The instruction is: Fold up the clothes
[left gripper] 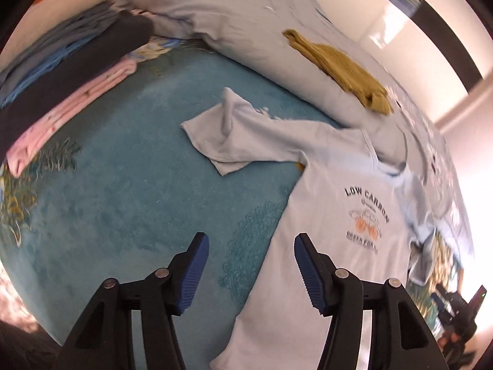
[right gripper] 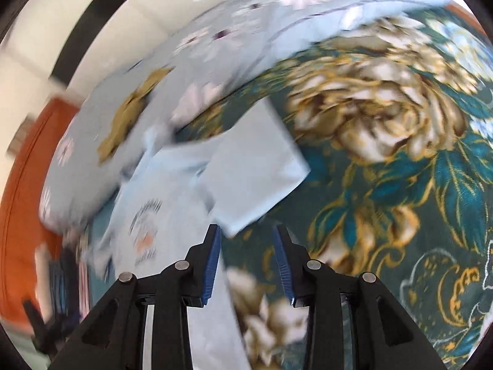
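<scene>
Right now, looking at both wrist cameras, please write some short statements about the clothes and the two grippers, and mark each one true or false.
1. The light blue T-shirt lies spread on the teal blanket. True.
2. The left gripper is clamped on a sleeve. False: its jaws stand apart with nothing between them.
3. A mustard-yellow garment lies on the pale floral quilt. True.
4. The stack of folded clothes holds only white items. False: it shows dark, blue and pink pieces.
5. The right gripper holds the shirt's hem. False: its jaws are open and empty, just short of the sleeve.
</scene>
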Action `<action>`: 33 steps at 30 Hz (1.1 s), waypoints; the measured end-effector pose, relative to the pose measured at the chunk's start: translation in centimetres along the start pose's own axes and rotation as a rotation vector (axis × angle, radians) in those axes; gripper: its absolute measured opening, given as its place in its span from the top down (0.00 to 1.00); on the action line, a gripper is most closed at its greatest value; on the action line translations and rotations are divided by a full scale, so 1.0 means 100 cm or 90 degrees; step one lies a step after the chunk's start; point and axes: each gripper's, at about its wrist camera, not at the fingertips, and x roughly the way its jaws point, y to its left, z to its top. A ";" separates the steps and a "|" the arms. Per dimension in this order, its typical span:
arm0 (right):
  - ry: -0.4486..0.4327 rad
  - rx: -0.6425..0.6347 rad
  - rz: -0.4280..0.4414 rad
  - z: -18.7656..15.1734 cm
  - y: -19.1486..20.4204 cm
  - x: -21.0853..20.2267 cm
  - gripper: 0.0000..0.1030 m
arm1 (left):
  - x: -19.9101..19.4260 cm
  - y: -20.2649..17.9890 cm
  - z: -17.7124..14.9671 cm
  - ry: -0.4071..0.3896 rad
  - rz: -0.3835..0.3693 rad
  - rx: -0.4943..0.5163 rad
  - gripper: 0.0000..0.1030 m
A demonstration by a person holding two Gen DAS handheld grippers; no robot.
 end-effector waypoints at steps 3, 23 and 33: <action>0.020 -0.069 0.010 0.003 0.017 0.006 0.64 | 0.002 -0.015 -0.004 -0.006 0.005 -0.001 0.40; -0.092 -0.142 -0.140 0.118 0.025 -0.019 0.96 | 0.064 -0.014 -0.003 0.057 0.011 -0.027 0.40; -0.102 -0.012 -0.270 0.219 -0.015 -0.011 0.96 | 0.079 -0.007 -0.005 0.082 0.018 -0.064 0.40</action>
